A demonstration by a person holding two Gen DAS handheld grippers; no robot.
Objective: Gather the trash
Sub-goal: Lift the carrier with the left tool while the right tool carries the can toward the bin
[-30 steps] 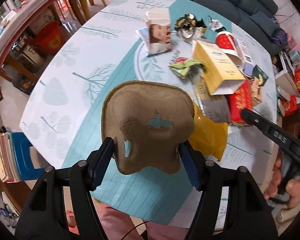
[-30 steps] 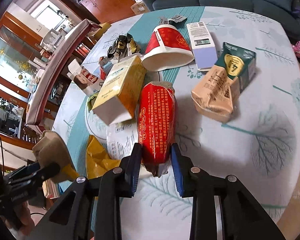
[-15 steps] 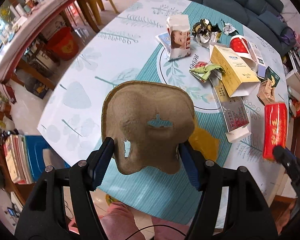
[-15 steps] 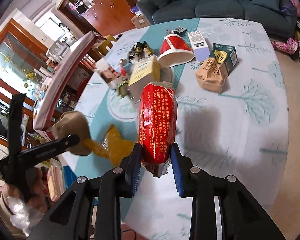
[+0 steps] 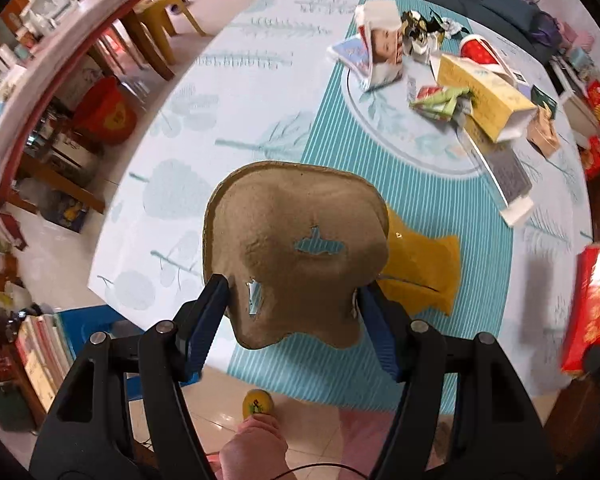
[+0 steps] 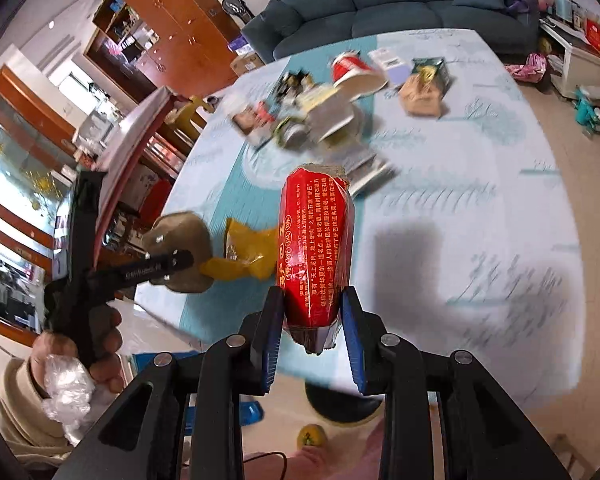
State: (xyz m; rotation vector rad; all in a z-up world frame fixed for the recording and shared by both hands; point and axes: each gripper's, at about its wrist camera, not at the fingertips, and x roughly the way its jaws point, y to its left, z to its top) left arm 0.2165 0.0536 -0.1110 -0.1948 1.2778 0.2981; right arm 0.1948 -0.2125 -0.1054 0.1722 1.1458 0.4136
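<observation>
My left gripper [image 5: 296, 312] is shut on a brown moulded-pulp tray piece [image 5: 296, 248], held up over the near edge of the round table [image 5: 228, 92]. In the right wrist view the same pulp piece [image 6: 180, 252] shows at the left with the left gripper [image 6: 168, 266] on it. My right gripper [image 6: 310, 322] is shut on a red carton with yellow print [image 6: 316, 248], lifted above the table's near edge; that red carton [image 5: 590, 304] also appears at the right edge of the left wrist view. A yellow wrapper [image 5: 420, 268] lies on the table just beyond the pulp piece.
A heap of trash sits mid-table: a yellow box [image 5: 484, 96], a carton with a printed face [image 5: 380, 52], a red-and-white paper cup [image 6: 352, 72], a crumpled brown bag [image 6: 420, 96]. A dark sofa [image 6: 400, 12] stands behind. A person's hand [image 6: 80, 344] holds a clear plastic bag.
Both grippers drew back toward the table's near edge and rose, each keeping its hold. The red carton came off the table and now hangs well short of the trash heap.
</observation>
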